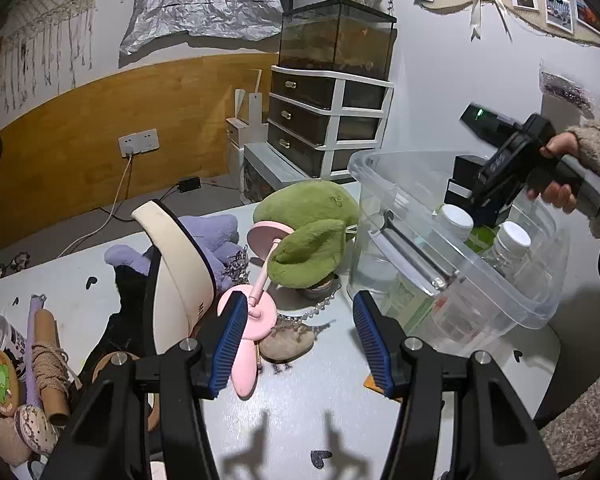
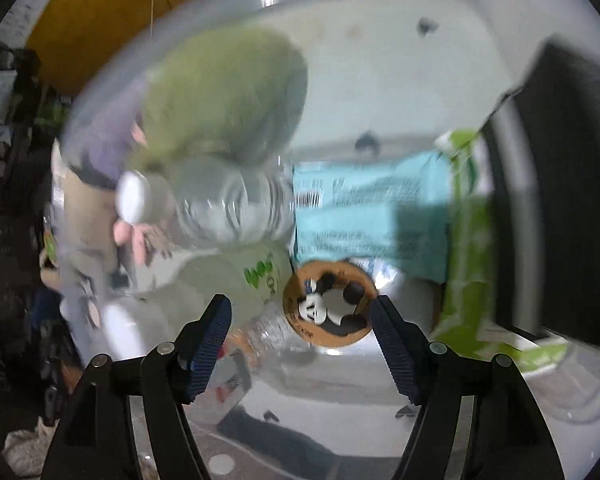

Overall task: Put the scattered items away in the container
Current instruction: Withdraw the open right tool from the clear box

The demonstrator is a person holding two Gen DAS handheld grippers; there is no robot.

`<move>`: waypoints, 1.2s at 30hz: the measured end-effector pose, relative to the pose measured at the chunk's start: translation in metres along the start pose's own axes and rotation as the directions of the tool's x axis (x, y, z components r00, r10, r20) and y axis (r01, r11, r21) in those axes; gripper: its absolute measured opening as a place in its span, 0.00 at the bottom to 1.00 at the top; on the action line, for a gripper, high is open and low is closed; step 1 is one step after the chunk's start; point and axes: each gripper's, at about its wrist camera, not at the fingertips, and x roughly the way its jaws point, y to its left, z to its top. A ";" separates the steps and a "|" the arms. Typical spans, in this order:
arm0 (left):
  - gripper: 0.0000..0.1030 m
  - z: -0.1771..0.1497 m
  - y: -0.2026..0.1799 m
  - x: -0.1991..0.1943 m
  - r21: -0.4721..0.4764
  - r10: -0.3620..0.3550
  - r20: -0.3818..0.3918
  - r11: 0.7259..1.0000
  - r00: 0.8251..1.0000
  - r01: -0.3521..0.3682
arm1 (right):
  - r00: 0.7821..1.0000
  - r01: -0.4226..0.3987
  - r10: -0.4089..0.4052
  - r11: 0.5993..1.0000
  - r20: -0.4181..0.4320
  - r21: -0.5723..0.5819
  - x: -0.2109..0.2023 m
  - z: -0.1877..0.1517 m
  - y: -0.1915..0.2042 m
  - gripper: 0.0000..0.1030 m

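A clear plastic bin (image 1: 532, 304) stands at the right of the white table (image 1: 300, 412). It holds white-capped bottles (image 1: 512, 240) and packets. My left gripper (image 1: 300, 316) is open and empty, low over the table, with a pink stand (image 1: 256, 300) and a stone (image 1: 286, 344) just ahead. My right gripper (image 2: 300, 312) is open above the bin's inside, looking down. A round panda coaster (image 2: 328, 304) lies between its fingertips, resting on bottles (image 2: 236, 204) and a teal packet (image 2: 364, 208). The right gripper body (image 1: 512, 168) shows in the left wrist view over the bin.
Scattered on the table: green plush (image 1: 308, 232), purple plush (image 1: 216, 236), cream curved lamp-like object (image 1: 176, 276), rope roll (image 1: 48, 364), round frog coaster (image 1: 0, 384). A drawer unit (image 1: 328, 124) with a tank stands behind. A black box (image 2: 572, 184) lies in the bin.
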 end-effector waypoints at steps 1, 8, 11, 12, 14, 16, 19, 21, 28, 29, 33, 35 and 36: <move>0.54 -0.001 0.000 -0.002 0.001 0.001 0.002 1.000 1.000 -0.001 | 0.999 -0.001 0.001 1.000 0.034 0.003 -0.005 -0.004 0.002 0.38; 0.54 -0.008 -0.005 -0.020 0.016 0.012 0.022 1.000 1.000 -0.012 | 0.963 -0.017 0.012 1.000 0.268 0.016 -0.033 -0.035 0.017 0.16; 0.60 -0.012 -0.004 -0.030 0.002 0.025 0.035 1.000 0.999 -0.025 | 0.903 0.025 -0.024 1.000 0.428 0.005 -0.047 -0.060 0.032 0.16; 0.65 -0.014 -0.003 -0.033 -0.007 0.031 0.041 1.000 0.999 -0.031 | 0.872 0.036 -0.031 0.999 0.488 -0.002 -0.049 -0.070 0.038 0.16; 0.70 -0.017 -0.001 -0.041 -0.025 0.044 0.051 0.999 0.998 -0.043 | 0.823 0.016 -0.018 1.000 0.568 0.008 -0.052 -0.089 0.046 0.16; 0.73 -0.021 0.001 -0.047 -0.033 0.055 0.052 0.998 0.997 -0.054 | 0.779 -0.016 -0.001 1.000 0.628 0.022 -0.047 -0.105 0.051 0.16; 0.76 -0.025 0.004 -0.054 -0.039 0.076 0.060 0.997 0.995 -0.073 | 0.694 -0.059 0.015 0.998 0.720 0.036 -0.051 -0.134 0.063 0.16; 0.77 -0.029 0.005 -0.059 -0.043 0.094 0.065 0.995 0.993 -0.092 | 0.626 -0.069 0.012 0.997 0.779 0.041 -0.050 -0.155 0.073 0.16; 0.82 -0.040 0.015 -0.070 -0.079 0.122 0.062 0.990 0.991 -0.117 | 0.504 0.037 -0.111 0.994 0.857 0.107 -0.029 -0.199 0.115 0.58; 0.85 -0.042 0.017 -0.072 -0.084 0.126 0.065 0.989 0.990 -0.120 | 0.507 0.060 -0.140 0.990 0.850 0.127 -0.024 -0.202 0.119 0.82; 0.86 -0.045 0.022 -0.081 -0.095 0.132 0.077 0.988 0.988 -0.125 | 0.499 0.149 -0.225 0.974 0.837 0.173 -0.002 -0.216 0.136 0.83; 0.87 -0.048 0.024 -0.084 -0.096 0.141 0.075 0.986 0.987 -0.133 | 0.490 0.158 -0.257 0.966 0.833 0.205 0.006 -0.222 0.141 0.83; 0.87 -0.049 0.025 -0.086 -0.096 0.145 0.074 0.986 0.987 -0.138 | 0.485 0.158 -0.273 0.962 0.831 0.223 0.010 -0.225 0.143 0.83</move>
